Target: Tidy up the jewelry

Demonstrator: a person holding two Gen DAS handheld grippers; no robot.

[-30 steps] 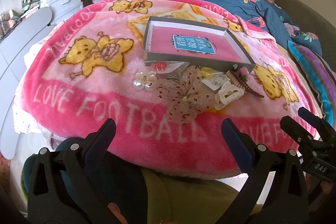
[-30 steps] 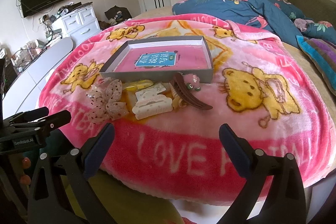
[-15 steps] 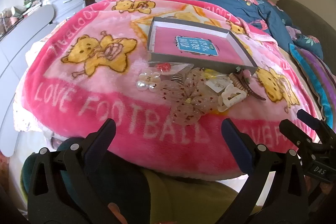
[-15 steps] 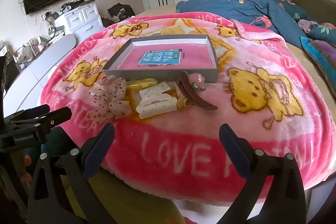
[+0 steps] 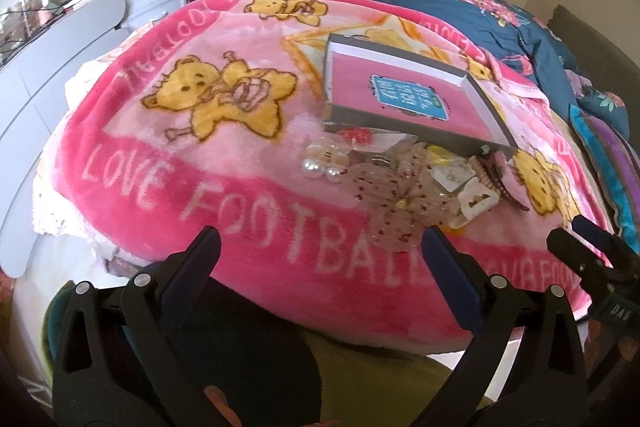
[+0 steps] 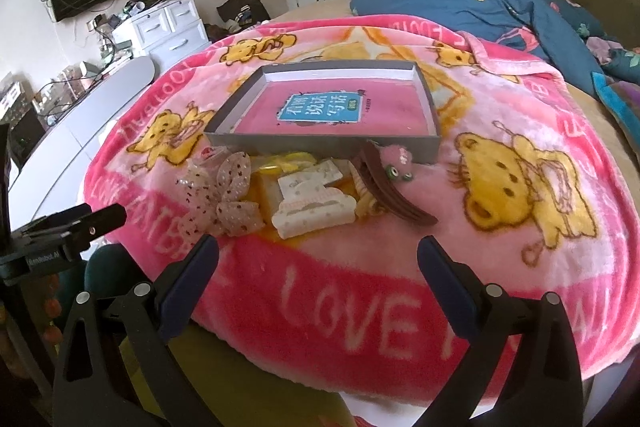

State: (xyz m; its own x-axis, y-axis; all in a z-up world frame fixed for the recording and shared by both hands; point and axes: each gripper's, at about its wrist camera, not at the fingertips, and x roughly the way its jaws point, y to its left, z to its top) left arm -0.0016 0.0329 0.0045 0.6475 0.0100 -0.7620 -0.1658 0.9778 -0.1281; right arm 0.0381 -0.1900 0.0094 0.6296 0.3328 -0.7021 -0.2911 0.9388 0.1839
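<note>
A grey shallow box (image 6: 320, 143) (image 5: 404, 131) with a pink book inside lies on the pink bear blanket. In front of it sits a pile of hair accessories: a sheer dotted bow (image 6: 220, 199) (image 5: 396, 203), a cream claw clip (image 6: 316, 213) (image 5: 476, 201), a brown claw clip (image 6: 388, 187) (image 5: 496, 179), a pink frog clip (image 6: 396, 163) and pearl bobbles (image 5: 324, 173). My left gripper (image 5: 320, 255) hangs open below the blanket's front edge, short of the pile. My right gripper (image 6: 318, 259) is open too, just in front of the cream clip, with nothing held.
The pink blanket (image 6: 520, 247) covers a bed, with a blue floral quilt (image 6: 480, 3) at the back. White drawers (image 6: 168, 27) and a white curved board (image 5: 60, 43) stand to the left. A person's lap in green cloth (image 5: 380, 379) lies beneath the grippers.
Both grippers have drifted closer to the pile, and the left view has swung to the left and tilted. Nothing on the blanket has moved.
</note>
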